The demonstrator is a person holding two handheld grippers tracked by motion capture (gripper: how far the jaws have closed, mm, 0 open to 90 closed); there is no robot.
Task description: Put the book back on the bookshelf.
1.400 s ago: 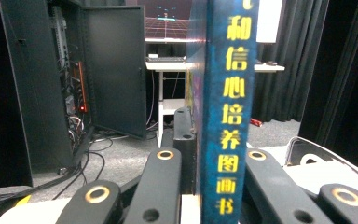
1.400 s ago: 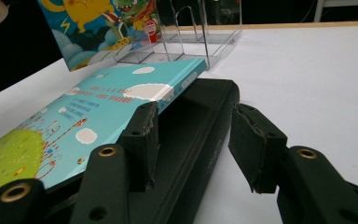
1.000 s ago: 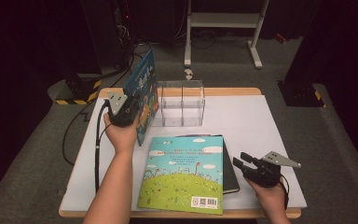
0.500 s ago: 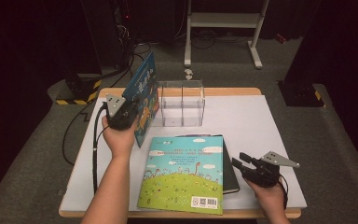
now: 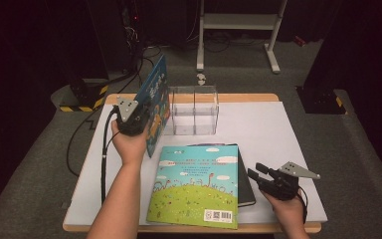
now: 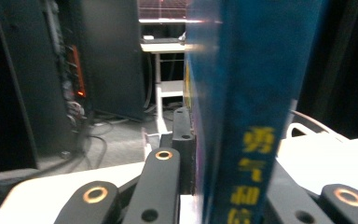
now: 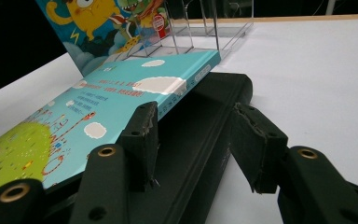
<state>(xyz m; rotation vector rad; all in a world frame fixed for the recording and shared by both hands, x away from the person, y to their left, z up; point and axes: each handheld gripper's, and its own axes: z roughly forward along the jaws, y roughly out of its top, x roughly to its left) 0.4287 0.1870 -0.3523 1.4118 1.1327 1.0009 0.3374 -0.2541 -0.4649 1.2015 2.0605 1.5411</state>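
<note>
A tall blue picture book (image 5: 155, 97) stands upright on the white table (image 5: 278, 129), just left of a clear acrylic rack (image 5: 194, 109). My left gripper (image 5: 145, 113) is shut on its near edge, and its jaws have just tightened on it. In the left gripper view the book's spine (image 6: 249, 116) sits between the black jaws. A teal book with a green hill (image 5: 199, 186) lies flat on a black notebook (image 5: 246, 188). My right gripper (image 5: 256, 172) rests open at the notebook's right edge, and the notebook (image 7: 200, 126) runs under its spread jaws (image 7: 198, 140).
The clear rack has two upright compartments with nothing in them. Behind the table stand a white metal frame (image 5: 238, 25) and a dark cabinet with cables (image 5: 112, 45). A yellow-and-black striped base (image 5: 79, 102) sits on the floor at the left.
</note>
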